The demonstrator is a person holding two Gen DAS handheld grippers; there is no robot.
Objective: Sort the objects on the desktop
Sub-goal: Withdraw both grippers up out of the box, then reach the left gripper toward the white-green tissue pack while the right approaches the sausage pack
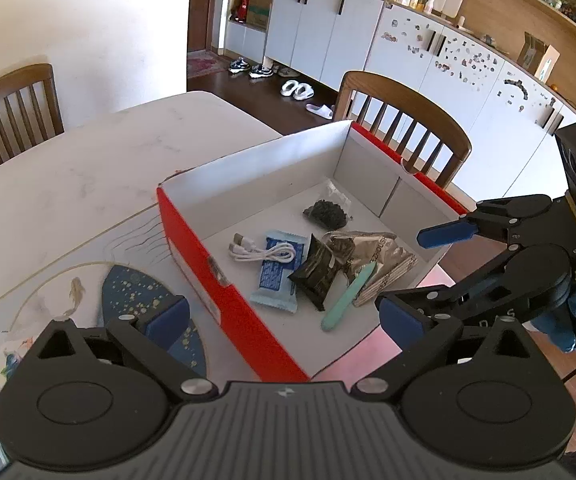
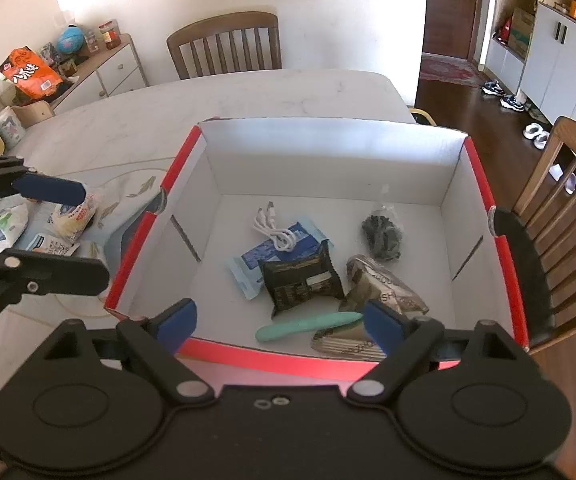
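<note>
A red box (image 1: pixel 192 256) with a white inside (image 2: pixel 484 184) stands on the marble table. In it lie a white cable (image 2: pixel 274 228), a blue packet (image 2: pixel 248 268), a black packet (image 2: pixel 300 280), a silvery packet (image 2: pixel 384 286), a mint-green pen (image 2: pixel 308 326) and a bag of dark bits (image 2: pixel 382 236). My left gripper (image 1: pixel 284 316) is open and empty, over the box's near left wall. My right gripper (image 2: pixel 280 320) is open and empty, above the box's near edge; it also shows in the left wrist view (image 1: pixel 420 276). Several snack packets (image 2: pixel 72 216) lie left of the box.
A placemat with fish and a dark blue leaf (image 1: pixel 148 300) lies under the box's left side. Wooden chairs (image 1: pixel 404 120) stand around the table (image 1: pixel 88 168). A sideboard with jars and an orange bag (image 2: pixel 28 72) is at the far left.
</note>
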